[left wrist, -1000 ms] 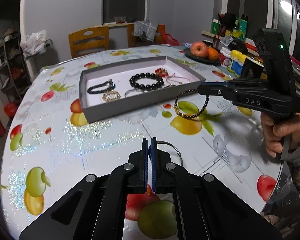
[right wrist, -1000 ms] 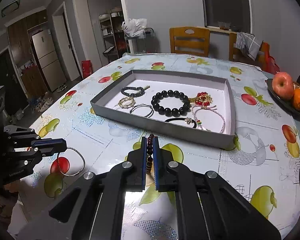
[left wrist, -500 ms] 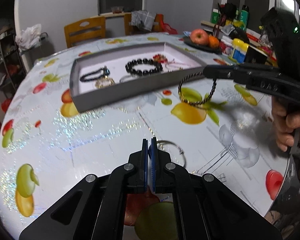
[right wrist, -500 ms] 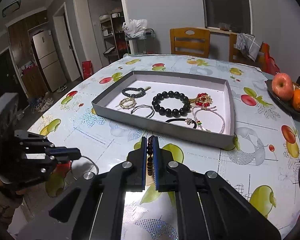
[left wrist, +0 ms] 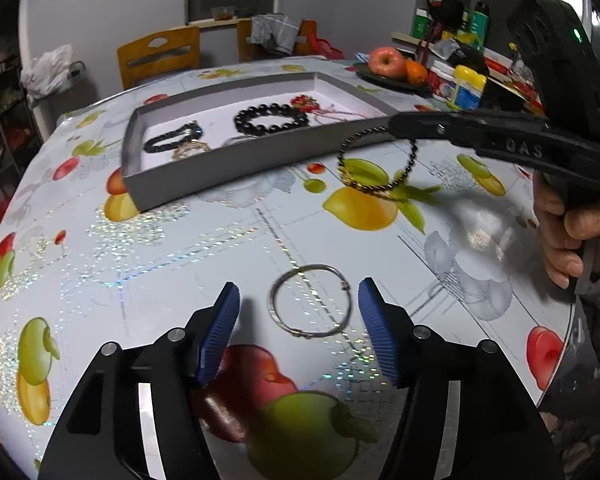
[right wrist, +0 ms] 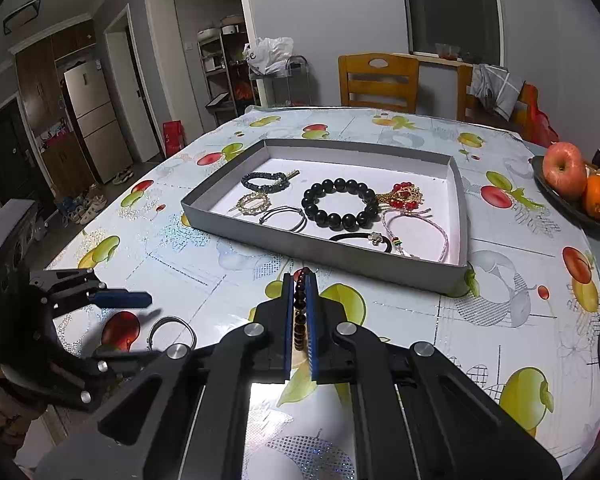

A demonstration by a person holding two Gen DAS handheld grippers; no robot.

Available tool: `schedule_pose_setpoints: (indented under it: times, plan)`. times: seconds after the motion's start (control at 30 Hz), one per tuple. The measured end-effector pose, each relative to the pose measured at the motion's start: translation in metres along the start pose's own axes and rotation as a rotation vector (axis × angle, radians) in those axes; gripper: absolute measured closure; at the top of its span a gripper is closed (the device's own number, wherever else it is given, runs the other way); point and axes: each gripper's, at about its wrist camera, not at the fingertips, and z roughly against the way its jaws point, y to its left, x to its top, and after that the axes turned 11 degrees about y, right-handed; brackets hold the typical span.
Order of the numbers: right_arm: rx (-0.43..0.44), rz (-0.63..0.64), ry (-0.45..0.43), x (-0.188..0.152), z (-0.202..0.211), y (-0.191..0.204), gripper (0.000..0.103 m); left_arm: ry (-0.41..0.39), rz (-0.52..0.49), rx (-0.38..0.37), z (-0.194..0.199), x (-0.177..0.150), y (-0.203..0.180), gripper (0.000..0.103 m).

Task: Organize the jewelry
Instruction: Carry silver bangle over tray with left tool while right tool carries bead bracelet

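The left gripper (left wrist: 298,312) hangs low over the table (left wrist: 180,240), and its jaws have just been opening: they now stand wide, one blue pad on each side of a silver bangle (left wrist: 311,301) that lies flat on the fruit-print cloth, with neither pad touching it. The right gripper (right wrist: 299,308) is clamped on a dark bead bracelet (left wrist: 378,160), a few beads showing in the narrow slit between its pads; in the left wrist view the loop dangles from the gripper's tip, above the table and just in front of the near wall of the grey tray (right wrist: 324,252). A hand (left wrist: 572,228) grips that tool's handle at the right edge. Inside the tray lie a big black bead bracelet (right wrist: 342,204), a small dark beaded one (right wrist: 265,181), a gold piece (right wrist: 254,202), a thin wire bangle (right wrist: 283,218), a red and gold piece (right wrist: 404,197), a pink cord bracelet (right wrist: 418,232) and a black band (right wrist: 362,240). A dish (right wrist: 560,206) with an apple (right wrist: 564,169) and an orange (right wrist: 598,196) sits well to the right of the tray.
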Motion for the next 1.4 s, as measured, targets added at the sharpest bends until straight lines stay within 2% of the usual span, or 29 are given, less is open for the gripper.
schedule_pose_setpoints:
  times: [0.3,0.4,0.67,0.87,1.2,1.4]
  plan:
    - [-0.001,-0.001,0.002,-0.001,-0.001,0.001,0.097,0.04,-0.031,0.022,-0.011,0.006,-0.004,0.04]
    - [0.002,-0.001,0.001,-0.002,-0.002,0.002,0.097,0.04,-0.048,0.032,-0.011,0.007,-0.005,0.054]
    - [0.002,0.002,-0.003,-0.002,-0.003,0.005,0.097,0.017,-0.03,0.028,-0.005,0.004,-0.005,0.056]
    - [-0.002,0.013,-0.017,0.004,0.003,0.008,0.097,-0.031,-0.026,0.052,0.016,0.014,-0.001,0.056]
    - [-0.013,0.05,-0.059,0.029,0.02,0.015,0.097,-0.091,-0.056,0.111,0.053,0.048,0.001,0.056]
    - [-0.022,0.074,-0.099,0.042,0.036,0.018,0.097,-0.112,-0.054,0.144,0.08,0.042,0.007,0.056]
